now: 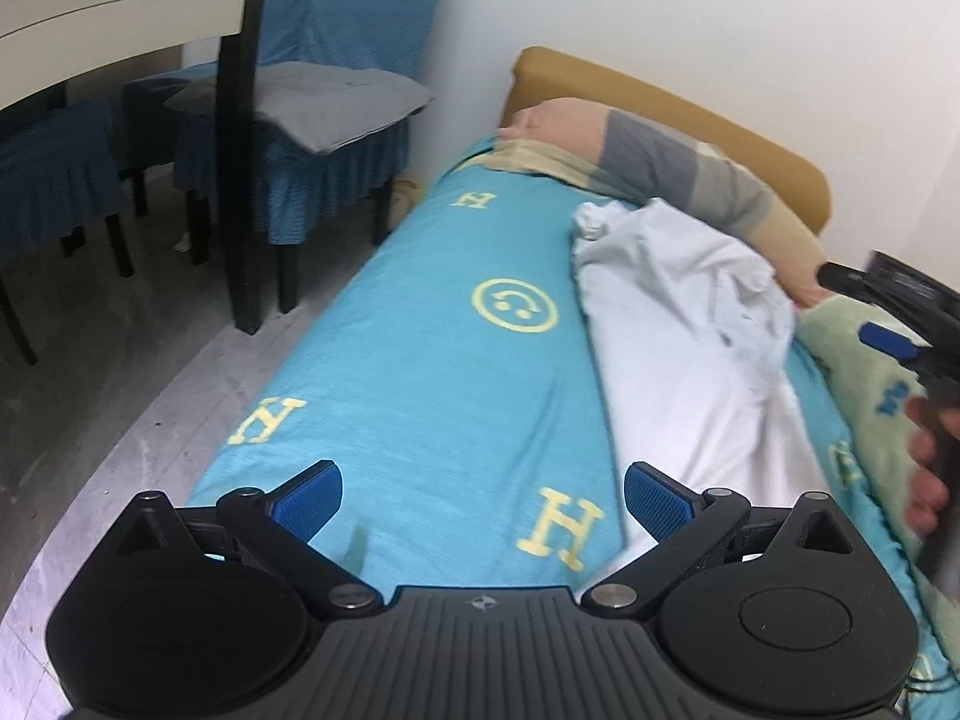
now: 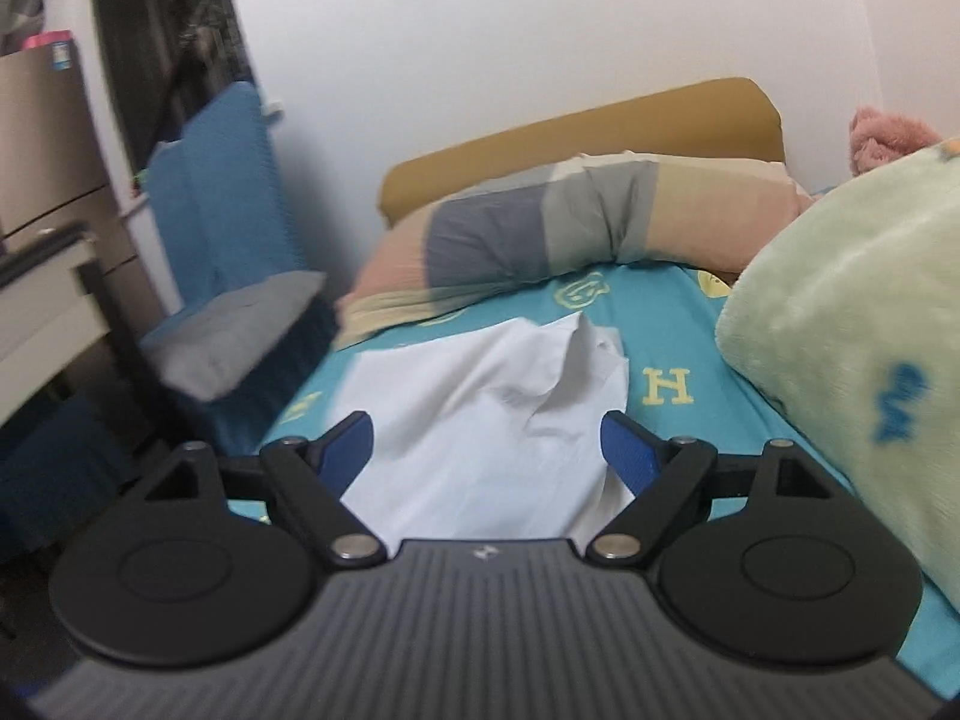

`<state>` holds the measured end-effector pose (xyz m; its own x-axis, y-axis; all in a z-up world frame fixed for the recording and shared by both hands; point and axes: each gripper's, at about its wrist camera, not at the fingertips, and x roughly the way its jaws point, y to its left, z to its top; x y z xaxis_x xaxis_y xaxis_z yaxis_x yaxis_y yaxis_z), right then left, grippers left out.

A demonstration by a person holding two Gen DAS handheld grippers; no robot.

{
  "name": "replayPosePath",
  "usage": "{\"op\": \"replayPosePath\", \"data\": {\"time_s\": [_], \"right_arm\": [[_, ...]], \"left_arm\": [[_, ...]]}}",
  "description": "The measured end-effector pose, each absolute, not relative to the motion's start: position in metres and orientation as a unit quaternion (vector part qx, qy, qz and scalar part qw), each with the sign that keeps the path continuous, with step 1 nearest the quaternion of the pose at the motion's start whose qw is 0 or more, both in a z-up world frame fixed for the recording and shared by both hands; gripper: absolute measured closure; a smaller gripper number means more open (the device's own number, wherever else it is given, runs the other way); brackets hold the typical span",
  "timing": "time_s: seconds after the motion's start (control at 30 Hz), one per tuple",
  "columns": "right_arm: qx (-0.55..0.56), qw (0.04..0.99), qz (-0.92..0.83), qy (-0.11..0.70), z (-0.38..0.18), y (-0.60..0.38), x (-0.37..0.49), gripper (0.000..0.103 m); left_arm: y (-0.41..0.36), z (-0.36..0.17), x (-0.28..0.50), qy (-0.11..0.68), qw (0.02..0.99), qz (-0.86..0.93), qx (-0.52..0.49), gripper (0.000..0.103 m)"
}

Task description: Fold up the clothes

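A white shirt [image 1: 678, 348] lies crumpled on the turquoise bed sheet [image 1: 420, 360], along the bed's right side in the left wrist view. My left gripper [image 1: 483, 501] is open above the sheet's near end, with nothing between its blue pads; the shirt's near edge lies just to its right. In the right wrist view the white shirt [image 2: 480, 420] spreads partly flat with its collar raised. My right gripper [image 2: 486, 450] hovers open over the shirt's near part, with the cloth seen between and beyond the pads and not pinched. A hand holds the right gripper [image 1: 900, 330] at the left view's right edge.
A striped pillow [image 2: 540, 222] and a tan headboard [image 2: 570, 126] close the far end of the bed. A pale green fleece blanket [image 2: 852, 324] is heaped on the right. Blue-covered chairs [image 1: 312, 120] with a grey cushion and a white table [image 1: 120, 6] stand left of the bed on a grey floor.
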<state>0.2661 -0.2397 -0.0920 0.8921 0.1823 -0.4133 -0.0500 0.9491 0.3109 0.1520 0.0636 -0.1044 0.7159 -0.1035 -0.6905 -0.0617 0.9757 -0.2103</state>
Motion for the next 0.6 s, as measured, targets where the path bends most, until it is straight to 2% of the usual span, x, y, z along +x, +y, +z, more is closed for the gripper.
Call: {"op": "replayPosePath", "data": {"time_s": [0.17,0.33,0.53,0.6], "right_arm": [[0.144,0.958,0.08,0.236,-0.056,-0.241,0.167,0.019],[0.143,0.956,0.102,0.236,-0.05,-0.255,0.068,0.019],[0.19,0.937,0.079,0.282,-0.07,-0.29,0.018,0.019],[0.206,0.934,0.064,0.285,-0.074,-0.3,0.015,0.018]], "left_arm": [[0.068,-0.092,0.139,0.397,0.907,-0.062,-0.126,0.003],[0.072,-0.082,0.128,0.424,0.891,-0.107,-0.124,0.004],[0.072,-0.094,0.116,0.471,0.869,-0.092,-0.118,0.004],[0.08,-0.105,0.12,0.495,0.857,-0.06,-0.125,0.007]]}}
